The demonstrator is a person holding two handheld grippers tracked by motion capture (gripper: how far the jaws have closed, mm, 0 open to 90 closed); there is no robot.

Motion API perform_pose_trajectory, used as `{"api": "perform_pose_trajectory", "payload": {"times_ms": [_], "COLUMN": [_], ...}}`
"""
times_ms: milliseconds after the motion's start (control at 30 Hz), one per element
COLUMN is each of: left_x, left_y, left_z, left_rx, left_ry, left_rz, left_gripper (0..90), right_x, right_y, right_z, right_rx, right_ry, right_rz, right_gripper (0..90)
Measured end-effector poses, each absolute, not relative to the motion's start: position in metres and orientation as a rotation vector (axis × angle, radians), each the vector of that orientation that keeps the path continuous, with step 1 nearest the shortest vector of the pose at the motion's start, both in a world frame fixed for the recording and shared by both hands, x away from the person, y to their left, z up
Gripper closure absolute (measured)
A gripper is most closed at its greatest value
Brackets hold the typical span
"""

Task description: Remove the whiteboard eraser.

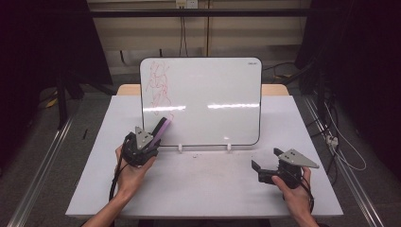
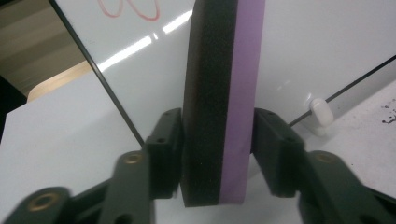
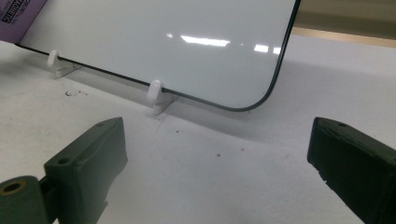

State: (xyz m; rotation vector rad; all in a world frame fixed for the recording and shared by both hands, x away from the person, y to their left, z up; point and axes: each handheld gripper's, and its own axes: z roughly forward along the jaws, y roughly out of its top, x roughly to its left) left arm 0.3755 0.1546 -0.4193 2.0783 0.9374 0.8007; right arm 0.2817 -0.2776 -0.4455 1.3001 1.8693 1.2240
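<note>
Red scribbles point(image 1: 158, 87) on the whiteboard point(image 1: 213, 94), illegible.

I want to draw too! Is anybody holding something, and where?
The left gripper clamps the purple eraser by its flat sides, near its lower end. The right gripper holds nothing.

Dim room, beige wall point(image 1: 142, 33), grey floor point(image 1: 42, 156)

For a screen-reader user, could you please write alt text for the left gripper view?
The left hand-held gripper clamps an upright eraser, black foam on one side, purple on the other. Behind it stands a whiteboard with red scribbles on a white table.
</note>
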Motion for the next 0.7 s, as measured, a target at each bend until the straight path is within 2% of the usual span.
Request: {"api": "perform_pose_trajectory", "payload": {"times_ms": [133, 700], "left_x": [0.3756, 0.3722], "left_y": [0.1543, 0.1533], "left_z": [-0.4192, -0.4160], "left_rx": [2.076, 2.065], "left_ry": [0.936, 0.911], "left_rz": [0.809, 0.800], "left_gripper": [60.6, 63.6], "right_x": [0.2821, 0.2823], "right_y": [-0.2770, -0.2772], "right_z": [-0.4458, -0.4460], "right_rx": [1.303, 1.304], "right_ry": [1.872, 1.876], "right_rz": [1.223, 1.226], "right_gripper": [4.3, 4.3]}}
